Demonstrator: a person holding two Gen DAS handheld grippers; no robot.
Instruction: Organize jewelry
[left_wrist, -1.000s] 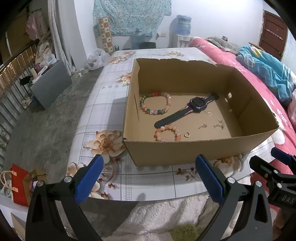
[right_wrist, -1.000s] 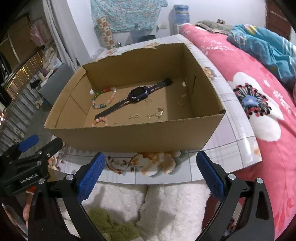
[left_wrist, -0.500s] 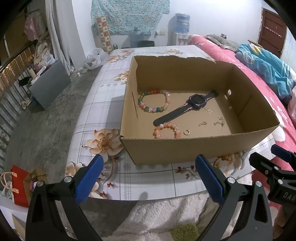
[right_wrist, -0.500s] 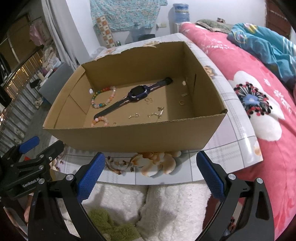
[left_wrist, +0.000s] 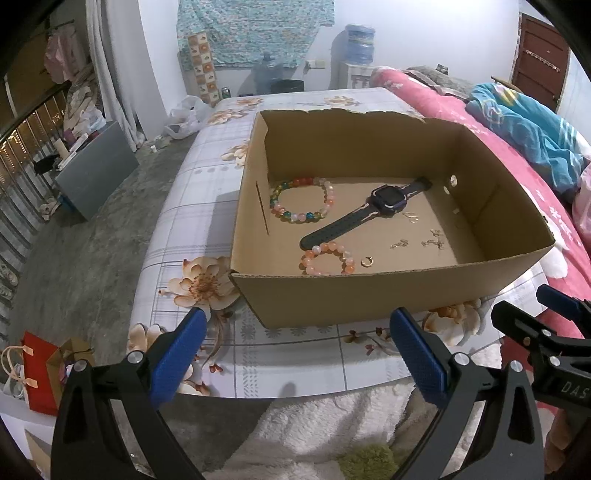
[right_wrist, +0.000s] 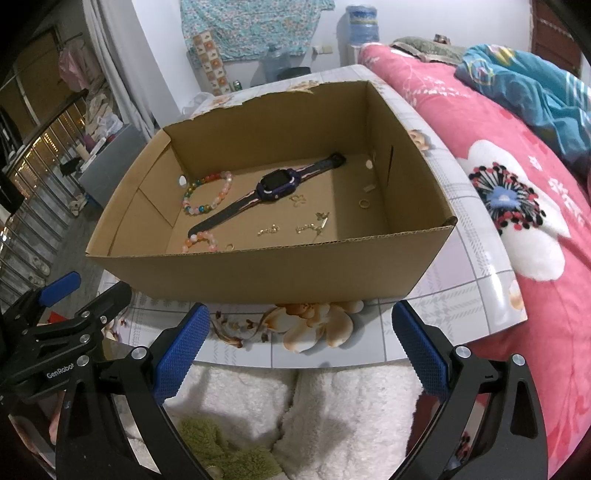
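Both jaws wide, cardboard box (left_wrist: 388, 291), two bead bracelets (left_wrist: 301, 199), one watch (left_wrist: 386, 195)

Open cardboard box (left_wrist: 388, 295) on the desk (left_wrist: 207, 192), top flaps off. On its floor: multicolour bead bracelet (left_wrist: 301, 199) at far left; dark watch (left_wrist: 364, 212) flat, strap laid diagonally; peach bead bracelet (left_wrist: 327, 256) touching the strap's near end; gold ring (left_wrist: 366, 261) just beside it; small gold pieces (left_wrist: 417, 236) scattered to the right.

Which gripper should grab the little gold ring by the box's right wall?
Probably the right gripper. The gold ring lies beside the right wall of the cardboard box, on that gripper's side. The left gripper, also open, faces the bracelets' end.
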